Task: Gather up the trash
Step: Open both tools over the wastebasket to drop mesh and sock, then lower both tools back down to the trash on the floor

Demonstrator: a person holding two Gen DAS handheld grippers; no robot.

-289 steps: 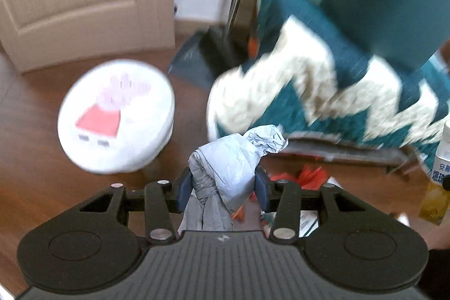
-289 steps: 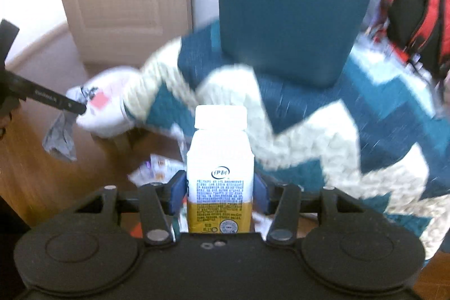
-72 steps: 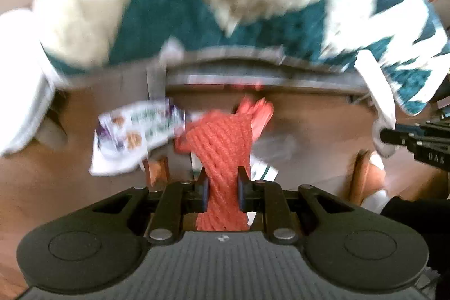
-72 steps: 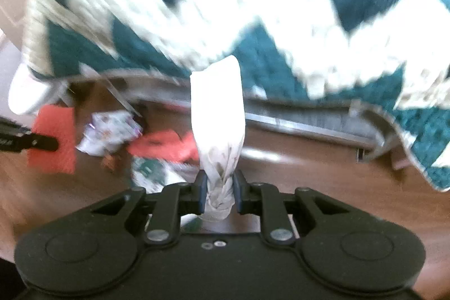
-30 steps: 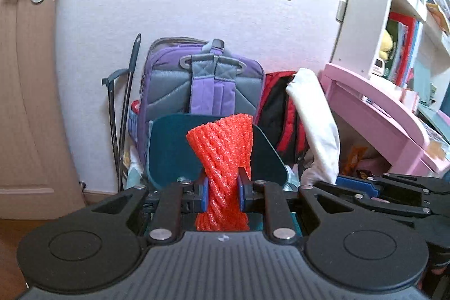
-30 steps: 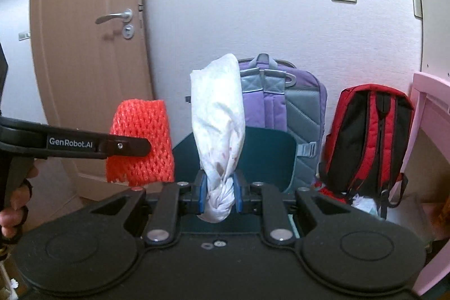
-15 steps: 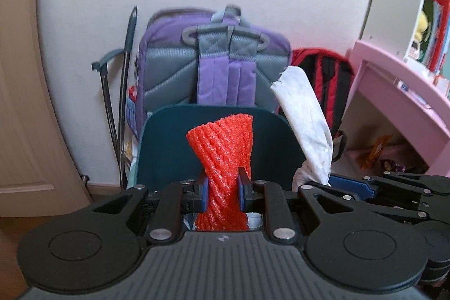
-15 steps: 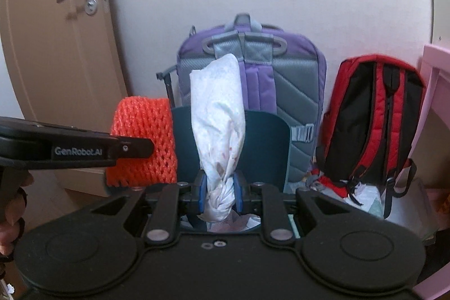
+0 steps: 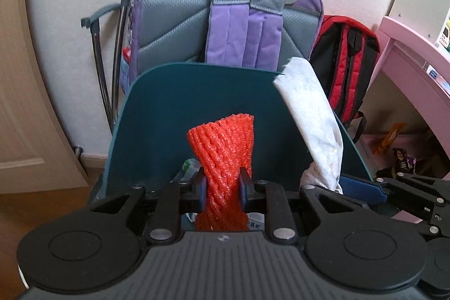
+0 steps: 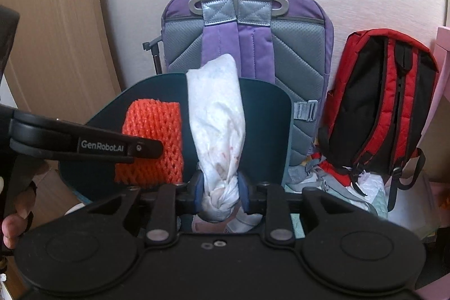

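Netting (image 9: 222, 148) in red foam is clamped between the pads of the left gripper (image 9: 221, 186), at 9 o'clock of the tissue (image 10: 218, 137), which is pinched by the right gripper (image 10: 219, 191). Both are held over the teal bin (image 9: 168, 108). Each piece is best released only once carried fully past the rim, so neither is dropped outside. "GenRobot.AI" is read on the left gripper's finger.

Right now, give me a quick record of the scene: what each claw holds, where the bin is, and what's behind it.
left claw: shut on orange foam net
right claw: shut on white crumpled tissue
bin: dark teal trash bin, lid raised, directly ahead of both claws
bin contents: some trash visible, details unclear
behind bin: purple backpack against the wall
right of that: red and black backpack
far left: wooden door
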